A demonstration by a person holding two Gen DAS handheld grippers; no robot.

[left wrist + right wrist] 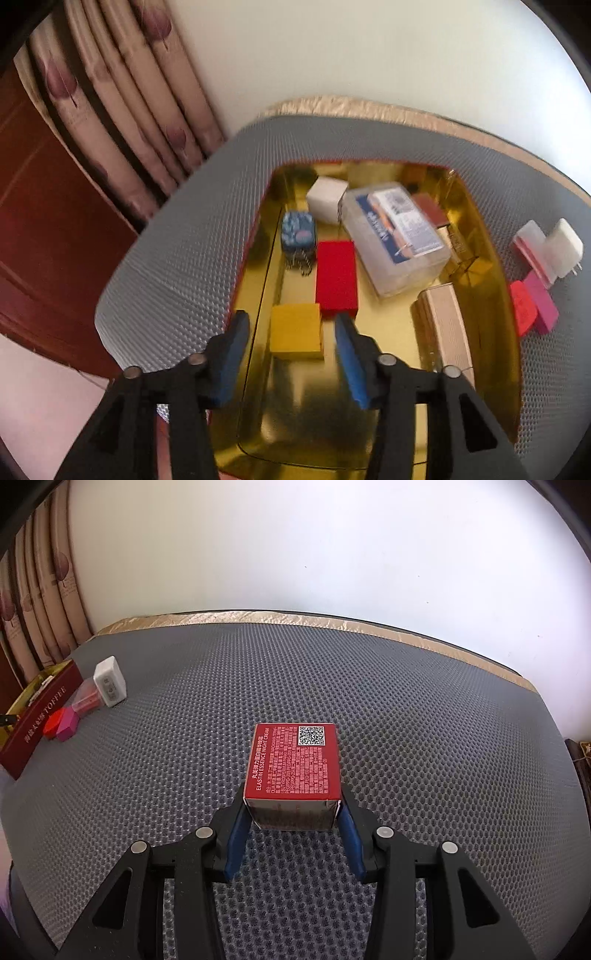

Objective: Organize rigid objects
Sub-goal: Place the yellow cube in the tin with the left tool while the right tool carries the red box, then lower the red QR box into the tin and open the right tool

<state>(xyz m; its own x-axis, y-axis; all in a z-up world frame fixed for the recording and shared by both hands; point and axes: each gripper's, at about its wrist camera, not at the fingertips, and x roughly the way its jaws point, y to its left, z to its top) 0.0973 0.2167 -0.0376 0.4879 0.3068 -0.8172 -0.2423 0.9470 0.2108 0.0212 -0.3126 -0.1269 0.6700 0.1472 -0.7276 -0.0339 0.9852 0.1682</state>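
Observation:
My left gripper (291,325) is open and empty, hovering over a gold-lined box (369,424). Just beyond its fingertips lies a yellow block (295,330), with a red block (337,275), a blue patterned tin (297,230), a white cube (327,198), a clear plastic case (397,236) and a beige box (445,323) also in the box. My right gripper (292,805) is shut on a red night-cream carton (293,762), held just above the grey mat (406,720).
On the mat beside the box lie a white plug adapter (563,247), a clear pink-ended case (530,242), a magenta block (541,302) and a red piece (522,308). The right wrist view shows them (109,686) by the box's red wall (37,723). Curtains hang at left.

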